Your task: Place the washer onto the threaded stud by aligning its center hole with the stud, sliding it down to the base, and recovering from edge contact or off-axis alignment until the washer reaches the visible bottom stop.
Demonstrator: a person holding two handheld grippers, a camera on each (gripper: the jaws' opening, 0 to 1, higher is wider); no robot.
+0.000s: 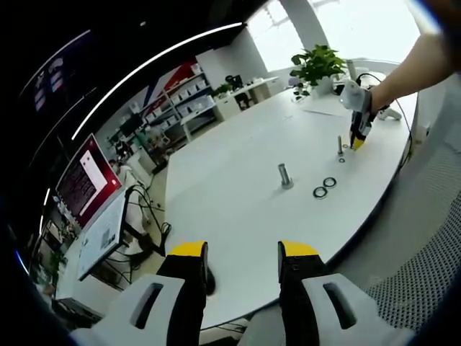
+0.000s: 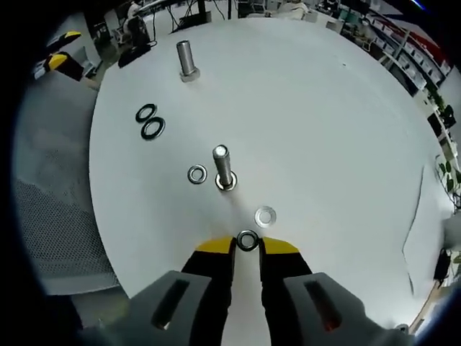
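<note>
In the right gripper view my right gripper (image 2: pixel 247 245) is shut on a small dark washer (image 2: pixel 248 240), held between its yellow tips just above the white table. The thin threaded stud (image 2: pixel 223 166) stands upright a short way ahead, with a silver ring at its base. Two loose silver washers lie beside the stud, one (image 2: pixel 197 174) to its left and one (image 2: pixel 265 215) near my tips. In the left gripper view my left gripper (image 1: pixel 243 252) is open and holds nothing, near the table's edge. Far across the table, the right gripper (image 1: pixel 358 134) hovers next to the thin stud (image 1: pixel 341 146).
A thicker bolt (image 2: pixel 186 59) stands upright farther along the table, with two black rings (image 2: pixel 150 121) near it. A potted plant (image 1: pixel 317 66) and cables sit at the far side. The round table's edge (image 2: pixel 101 216) drops to grey floor; a monitor (image 1: pixel 86 180) stands beyond.
</note>
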